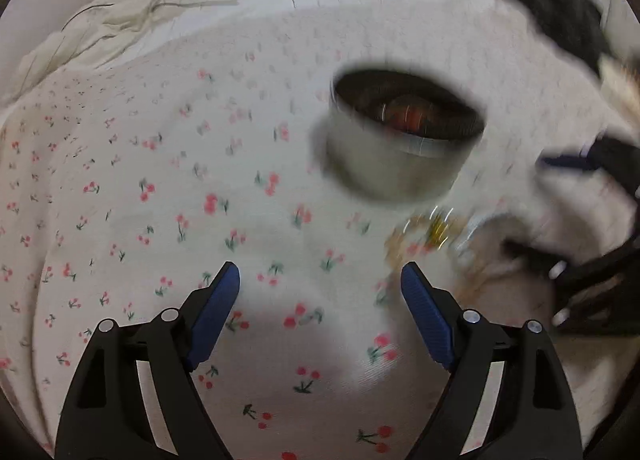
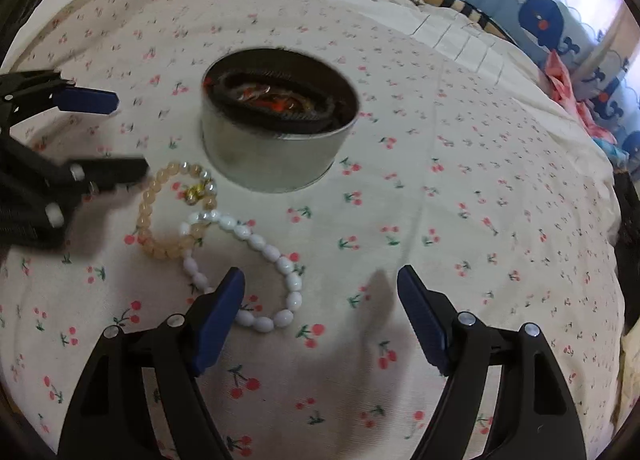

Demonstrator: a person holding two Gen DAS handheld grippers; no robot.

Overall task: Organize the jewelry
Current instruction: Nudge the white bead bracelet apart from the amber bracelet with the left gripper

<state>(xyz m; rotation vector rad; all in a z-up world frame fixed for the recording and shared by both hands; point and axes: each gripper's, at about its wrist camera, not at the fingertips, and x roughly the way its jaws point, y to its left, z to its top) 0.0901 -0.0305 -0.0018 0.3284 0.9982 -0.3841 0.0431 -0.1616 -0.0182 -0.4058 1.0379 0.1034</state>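
While both bracelets lie on the bed near the tin [image 2: 278,128], right gripper [image 2: 320,292] and left gripper [image 1: 320,288] gape empty; next, pinch the white bracelet [image 2: 256,268].

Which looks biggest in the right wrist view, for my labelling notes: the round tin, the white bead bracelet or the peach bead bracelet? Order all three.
1. Round tin, clearly largest.
2. White bead bracelet.
3. Peach bead bracelet.
The white bracelet lies nearer the camera, so its lead over the peach one is unsure.

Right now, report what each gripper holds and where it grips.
Nothing is held. Left gripper and right gripper are both open; both bracelets lie on the cloth.
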